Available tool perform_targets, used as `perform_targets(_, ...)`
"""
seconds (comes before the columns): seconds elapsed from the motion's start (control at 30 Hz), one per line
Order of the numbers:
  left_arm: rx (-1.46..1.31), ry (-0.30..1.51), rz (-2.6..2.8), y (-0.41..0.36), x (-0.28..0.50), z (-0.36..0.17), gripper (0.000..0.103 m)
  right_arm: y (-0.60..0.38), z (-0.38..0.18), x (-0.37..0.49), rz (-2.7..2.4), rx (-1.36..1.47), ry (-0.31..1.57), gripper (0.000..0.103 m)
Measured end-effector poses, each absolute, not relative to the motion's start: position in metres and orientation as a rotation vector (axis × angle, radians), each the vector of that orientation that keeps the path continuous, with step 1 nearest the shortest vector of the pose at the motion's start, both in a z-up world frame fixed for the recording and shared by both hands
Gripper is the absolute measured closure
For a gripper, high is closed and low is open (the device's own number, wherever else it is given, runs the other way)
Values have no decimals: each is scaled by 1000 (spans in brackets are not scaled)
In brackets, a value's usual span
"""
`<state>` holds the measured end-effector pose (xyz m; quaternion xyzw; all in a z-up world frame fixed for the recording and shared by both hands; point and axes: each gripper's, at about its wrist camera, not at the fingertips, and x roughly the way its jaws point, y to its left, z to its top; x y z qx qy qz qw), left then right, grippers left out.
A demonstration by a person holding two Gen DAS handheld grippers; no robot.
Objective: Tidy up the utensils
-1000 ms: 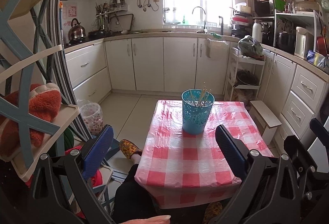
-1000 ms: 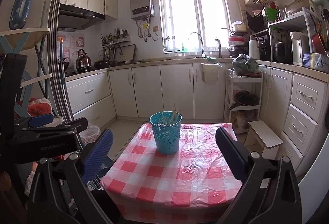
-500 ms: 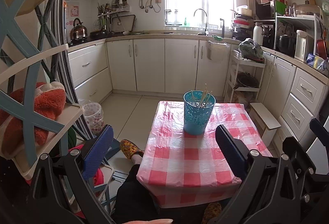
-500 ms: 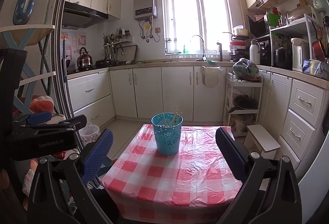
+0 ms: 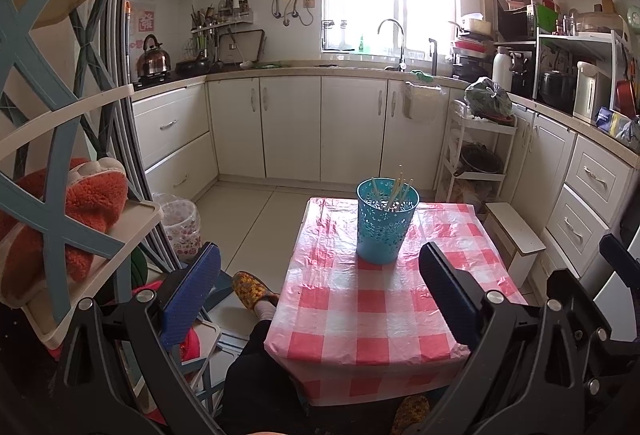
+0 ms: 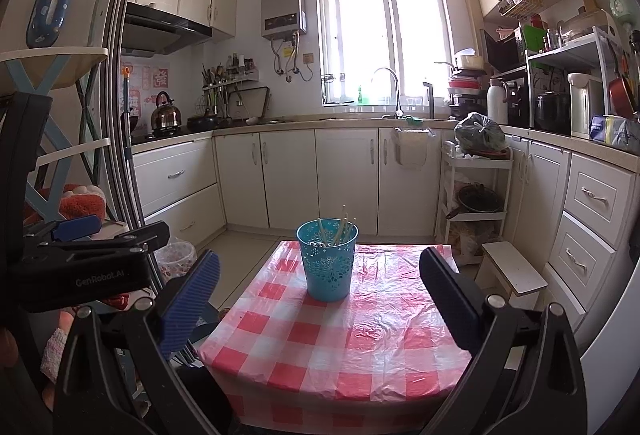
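Note:
A blue perforated utensil holder stands at the far end of a small table with a red-and-white checked cloth; it also shows in the right wrist view. Several pale chopsticks stand inside it, also seen from the right. My left gripper is open and empty, held back from the table's near edge. My right gripper is open and empty, above the near part of the table. The left gripper's body shows at the left of the right wrist view.
A blue-and-cream shelf rack with an orange plush slipper stands close on the left. A white stool and a white trolley stand right of the table. Kitchen cabinets run along the back. A person's slippered foot is by the table.
Both grippers have risen and tilted up slightly, so the table and holder sit lower in both views. Both stay open and empty.

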<state>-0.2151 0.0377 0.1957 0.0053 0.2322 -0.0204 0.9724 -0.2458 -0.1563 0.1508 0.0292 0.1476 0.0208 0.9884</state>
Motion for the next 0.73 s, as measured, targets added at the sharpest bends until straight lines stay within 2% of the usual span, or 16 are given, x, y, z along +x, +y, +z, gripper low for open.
perform_targets(0.27, 25, 458, -2, 38, -202, 188, 8, -159, 145, -235, 44, 72, 312, 7)
perform_targets(0.73, 59, 648, -39, 6, -101, 121, 8, -185, 108, -165, 4, 121, 411, 7)
